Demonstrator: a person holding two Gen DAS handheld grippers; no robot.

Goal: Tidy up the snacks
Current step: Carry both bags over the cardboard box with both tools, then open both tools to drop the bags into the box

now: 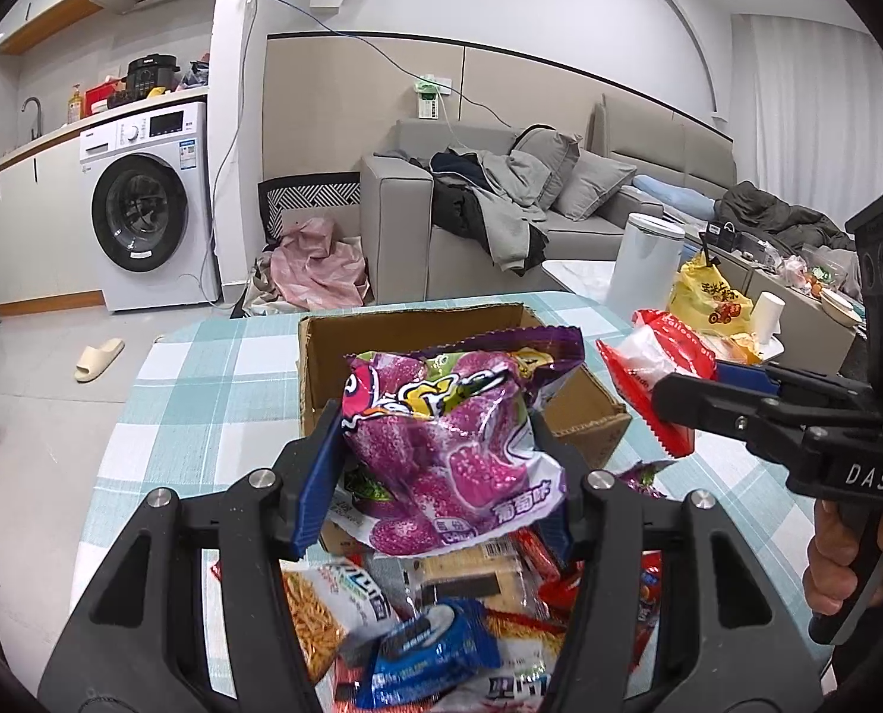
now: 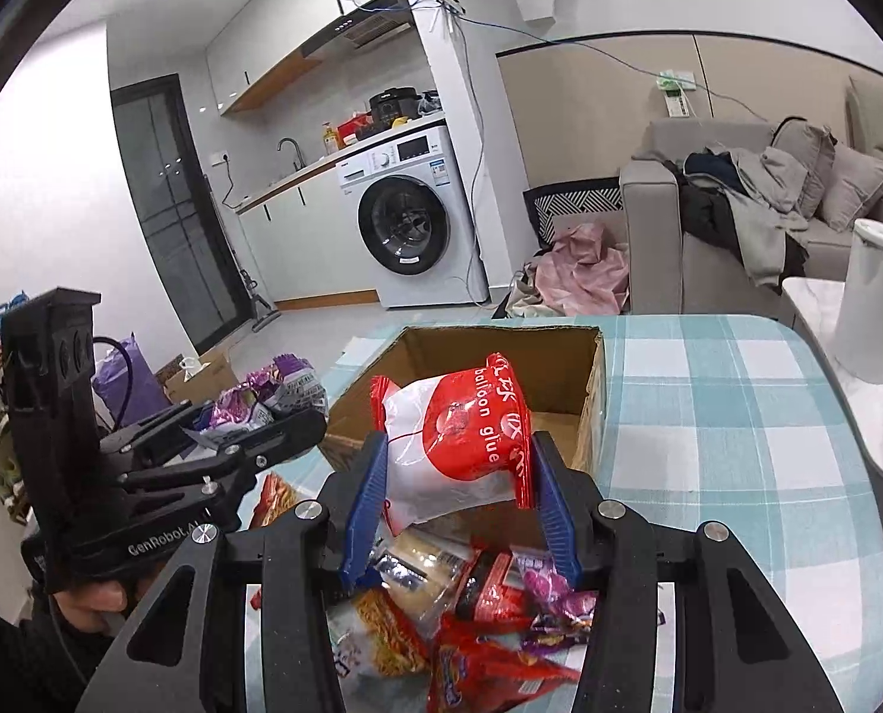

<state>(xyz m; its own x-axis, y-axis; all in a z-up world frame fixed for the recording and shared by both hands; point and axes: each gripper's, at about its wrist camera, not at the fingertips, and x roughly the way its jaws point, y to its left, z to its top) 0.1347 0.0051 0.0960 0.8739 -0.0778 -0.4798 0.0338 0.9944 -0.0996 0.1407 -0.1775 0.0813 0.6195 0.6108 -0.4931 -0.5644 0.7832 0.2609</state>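
Note:
My left gripper (image 1: 438,445) is shut on a purple grape-candy bag (image 1: 453,439), held above the near edge of an open cardboard box (image 1: 590,410). My right gripper (image 2: 456,475) is shut on a red and white "balloon glue" bag (image 2: 459,434), held just in front of the same box (image 2: 560,368). In the left wrist view the right gripper (image 1: 673,410) and its red bag (image 1: 655,368) hang at the box's right side. In the right wrist view the left gripper (image 2: 251,422) holds the purple bag (image 2: 263,398) left of the box. A pile of loose snack packets (image 1: 435,618) lies below both grippers.
The box stands on a table with a blue-and-white checked cloth (image 2: 709,416). A white canister (image 2: 875,309) and a yellow bag (image 1: 709,297) sit on a side table to the right. A washing machine (image 1: 144,208) and a grey sofa (image 1: 501,220) stand beyond.

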